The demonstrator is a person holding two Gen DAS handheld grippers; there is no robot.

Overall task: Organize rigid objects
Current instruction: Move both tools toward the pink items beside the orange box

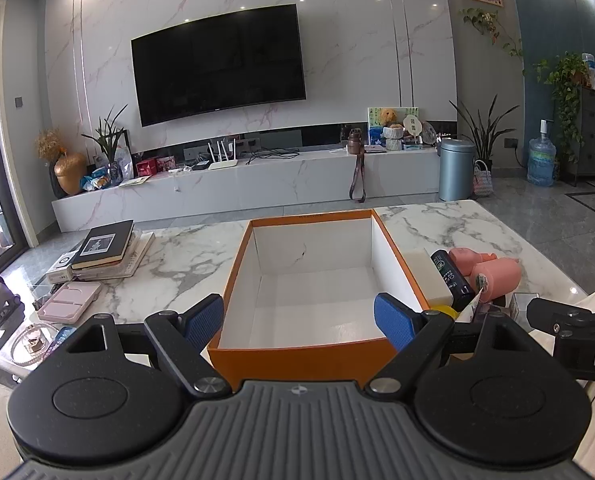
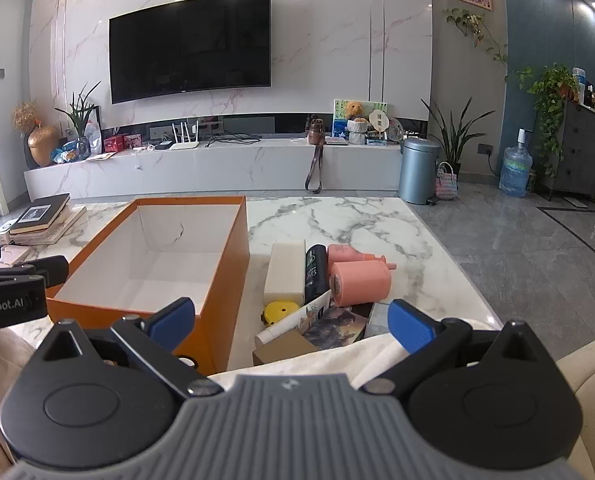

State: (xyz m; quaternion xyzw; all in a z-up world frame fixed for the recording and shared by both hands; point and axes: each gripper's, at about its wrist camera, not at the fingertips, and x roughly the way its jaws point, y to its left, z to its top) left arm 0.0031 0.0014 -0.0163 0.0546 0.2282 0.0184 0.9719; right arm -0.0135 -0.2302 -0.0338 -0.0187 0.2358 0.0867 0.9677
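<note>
An empty orange box (image 1: 297, 360) with a white inside stands on the marble table (image 1: 185, 256); it also shows in the right wrist view (image 2: 225, 280). To its right lie a white block (image 2: 285, 270), a dark bottle (image 2: 316, 270), two pink bottles (image 2: 359, 282), a yellow tape measure (image 2: 279, 312), a white tube (image 2: 293, 322) and a small brown box (image 2: 283, 350). My left gripper (image 1: 299, 322) is open and empty over the box's near edge. My right gripper (image 2: 293, 326) is open and empty, just short of the pile.
A stack of books (image 1: 105, 248) and a pink case (image 1: 69, 300) lie at the table's left. A cream cushion or cloth (image 2: 585, 364) is at the near right. Beyond the table are a TV console (image 1: 237, 188) and a blue bin (image 1: 455, 168).
</note>
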